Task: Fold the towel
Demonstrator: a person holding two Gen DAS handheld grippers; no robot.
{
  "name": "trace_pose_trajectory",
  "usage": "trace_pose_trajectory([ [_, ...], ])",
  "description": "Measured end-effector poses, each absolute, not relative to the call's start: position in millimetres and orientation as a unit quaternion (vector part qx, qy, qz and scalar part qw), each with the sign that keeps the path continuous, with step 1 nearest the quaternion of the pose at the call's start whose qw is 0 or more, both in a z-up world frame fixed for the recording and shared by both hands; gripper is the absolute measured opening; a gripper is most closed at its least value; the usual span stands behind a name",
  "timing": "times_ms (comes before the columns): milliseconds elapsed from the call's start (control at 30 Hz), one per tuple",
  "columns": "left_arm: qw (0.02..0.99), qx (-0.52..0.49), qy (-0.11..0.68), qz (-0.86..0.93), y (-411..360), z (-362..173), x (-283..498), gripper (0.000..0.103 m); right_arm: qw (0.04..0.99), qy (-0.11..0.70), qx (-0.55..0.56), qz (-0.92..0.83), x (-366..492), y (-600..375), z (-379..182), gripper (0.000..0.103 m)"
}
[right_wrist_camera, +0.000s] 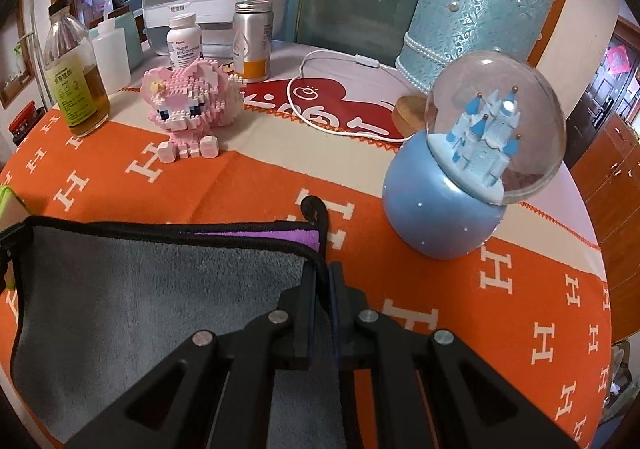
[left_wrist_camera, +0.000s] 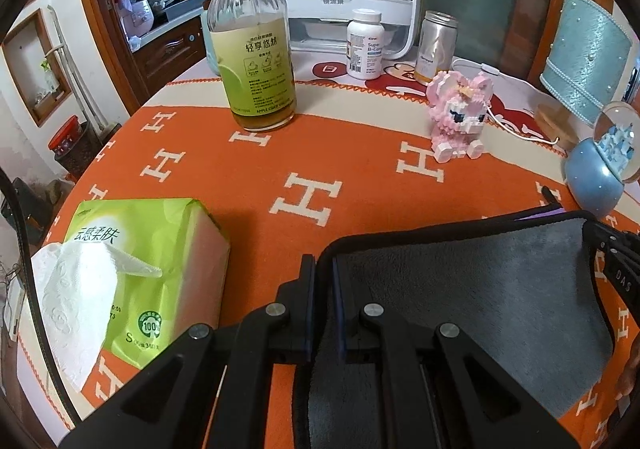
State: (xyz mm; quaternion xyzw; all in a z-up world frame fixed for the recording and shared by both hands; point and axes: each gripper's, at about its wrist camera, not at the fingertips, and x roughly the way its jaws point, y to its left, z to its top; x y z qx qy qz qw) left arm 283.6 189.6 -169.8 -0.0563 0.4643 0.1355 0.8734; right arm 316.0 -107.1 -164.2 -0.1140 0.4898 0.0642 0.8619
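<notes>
A grey towel (left_wrist_camera: 472, 289) with black trim and a purple underside lies on the orange tablecloth (left_wrist_camera: 256, 177), its near half folded over. My left gripper (left_wrist_camera: 323, 265) is shut on the towel's left corner. My right gripper (right_wrist_camera: 322, 273) is shut on the towel's (right_wrist_camera: 152, 285) right corner, where a black hanging loop (right_wrist_camera: 314, 209) sticks out. The purple side (right_wrist_camera: 256, 236) shows as a strip beyond the grey edge. The right gripper's body shows in the left wrist view (left_wrist_camera: 616, 265).
A green tissue pack (left_wrist_camera: 132, 269) sits left of the towel. A glass bottle (left_wrist_camera: 252, 37), a pink brick figure (left_wrist_camera: 460, 117), a pill bottle (left_wrist_camera: 364, 45), a silver can (left_wrist_camera: 436, 45), a blue snow globe (right_wrist_camera: 472, 169) and a teal lamp (right_wrist_camera: 476, 5) stand beyond.
</notes>
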Motion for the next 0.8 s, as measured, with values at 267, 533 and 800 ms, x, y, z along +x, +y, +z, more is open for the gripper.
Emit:
trace_pose_trajectory([
  [267,0.865,-0.086,0.476,0.138,199.5,-179.0,285.6,0.070,0.859,0.498,-0.106,0.061,314.9,-106.5,-164.7,0.035],
  [533,0.868,-0.097,0.469,0.132,203.3,-157.0,275.6,0.091,0.873,0.472,-0.095,0.080,298.3,-105.2,-134.8,0.055],
  [800,0.883,-0.067,0.451,0.112,179.7,-120.7,253.4,0.102,0.869,0.477,-0.099,0.082,277.0,-101.1,-116.5,0.055],
])
